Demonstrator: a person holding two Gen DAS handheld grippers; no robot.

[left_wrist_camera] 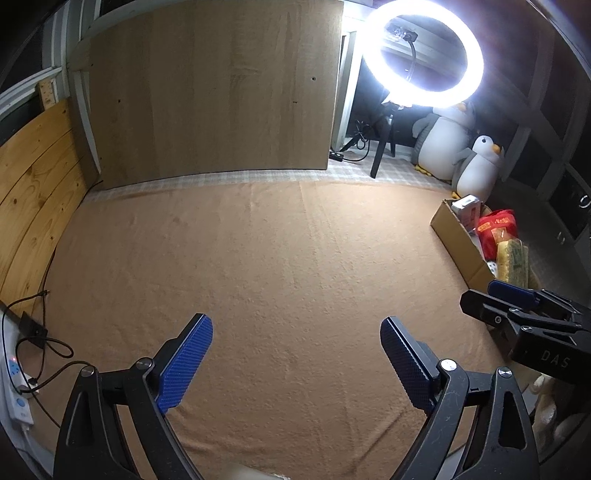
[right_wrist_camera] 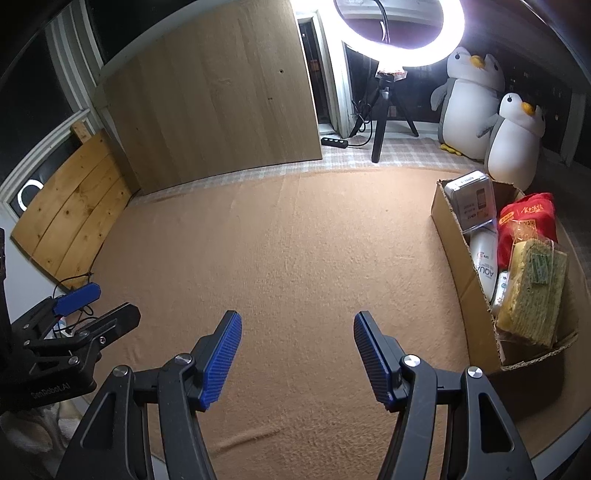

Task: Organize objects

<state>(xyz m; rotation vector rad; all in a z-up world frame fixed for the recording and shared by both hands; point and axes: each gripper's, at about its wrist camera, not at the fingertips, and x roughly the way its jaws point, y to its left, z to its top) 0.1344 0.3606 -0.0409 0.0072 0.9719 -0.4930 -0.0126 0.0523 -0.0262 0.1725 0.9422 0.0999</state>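
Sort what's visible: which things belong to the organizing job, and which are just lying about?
Job: cardboard box, grey carton, red packet, white bottle, sponge pack, all in the box.

Lying about: ring light, two plush penguins, power strip, wood boards.

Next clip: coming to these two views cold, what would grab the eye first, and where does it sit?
The glaring ring light on its tripod at the back dominates, with two plush penguins just to its right. Nearer, at the right edge of the tan blanket, a cardboard box is packed with a red bag, a yellow sponge pack and a white bottle. Both tools, left and right, hang open and empty over the bare blanket.
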